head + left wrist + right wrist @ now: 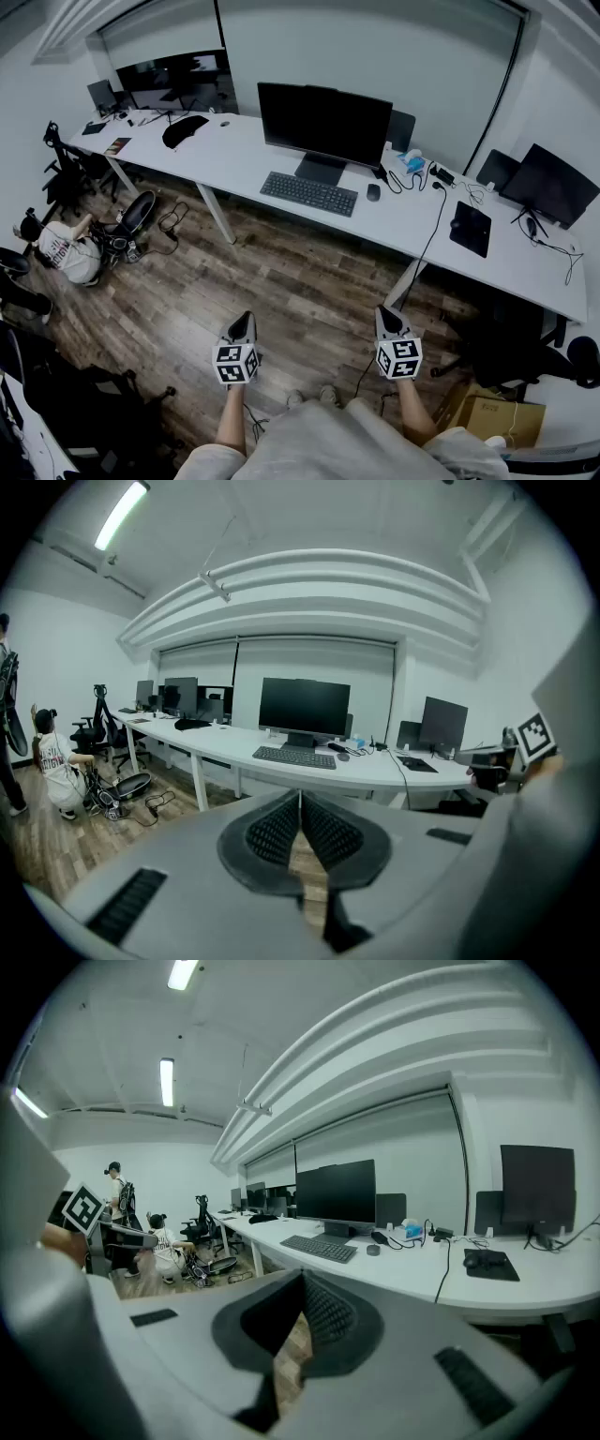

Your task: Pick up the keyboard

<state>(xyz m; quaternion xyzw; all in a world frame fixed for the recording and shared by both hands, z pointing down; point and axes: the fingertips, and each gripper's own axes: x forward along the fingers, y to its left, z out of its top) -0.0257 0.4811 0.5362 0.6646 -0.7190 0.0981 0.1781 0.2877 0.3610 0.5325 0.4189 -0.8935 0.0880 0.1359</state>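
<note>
A dark keyboard (308, 193) lies on the long white desk (244, 155), in front of a black monitor (323, 122). It also shows far off in the left gripper view as the keyboard (293, 757) and in the right gripper view as the keyboard (319, 1248). My left gripper (243, 326) and right gripper (388, 321) hang over the wooden floor, well short of the desk. Both are shut with nothing between their jaws.
A mouse (373, 191) lies right of the keyboard, with cables and a blue-and-white object (412, 161) behind it. A second monitor (547, 186) and a mouse pad (470, 228) are at the right. A person (67, 249) crouches on the floor at left near office chairs (66, 169). A cardboard box (491, 415) stands at lower right.
</note>
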